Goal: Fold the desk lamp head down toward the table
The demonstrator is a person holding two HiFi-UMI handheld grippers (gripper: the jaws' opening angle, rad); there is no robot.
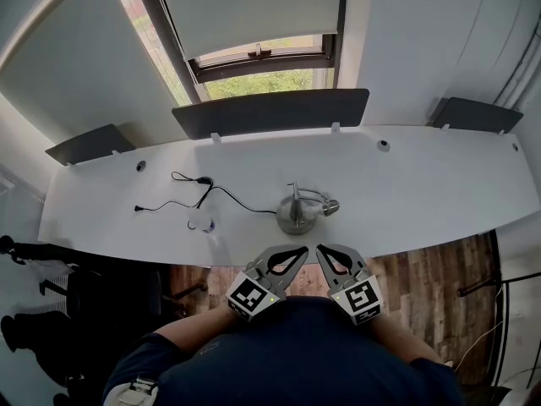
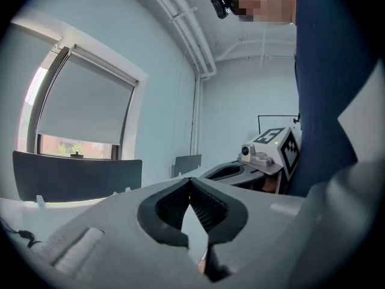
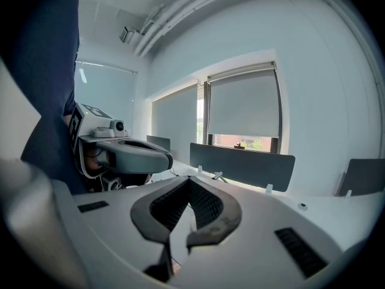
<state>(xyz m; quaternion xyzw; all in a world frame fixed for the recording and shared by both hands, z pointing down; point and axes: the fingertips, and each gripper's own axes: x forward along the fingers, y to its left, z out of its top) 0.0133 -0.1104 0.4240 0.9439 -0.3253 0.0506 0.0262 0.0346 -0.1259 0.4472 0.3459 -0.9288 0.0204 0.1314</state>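
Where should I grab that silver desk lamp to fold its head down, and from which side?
On the desk lamp, grip the small head, at the right end of its curved neck, coming from the near side with the right gripper. It juts clear of the round base and probably gives the most leverage.

A black cable point(image 1: 203, 181) trails in loose loops over the left part of the white worktop point(image 1: 439, 193). Just near of it lies a small pale object point(image 1: 203, 223), possibly a plug, though the view is too coarse to say. Two round cable holes point(image 1: 140, 166) point(image 1: 384, 145) sit toward the far edge. Three dark partition panels stand along that edge: left point(image 1: 89, 144), middle point(image 1: 270, 111), right point(image 1: 475, 114). Behind the middle one is a window point(image 1: 266, 81) showing greenery, its roller blind point(image 1: 249, 11) drawn most of the way down. Wooden floor point(image 1: 423, 282) shows at near right, and a dark chair point(image 1: 51, 299) at near left.
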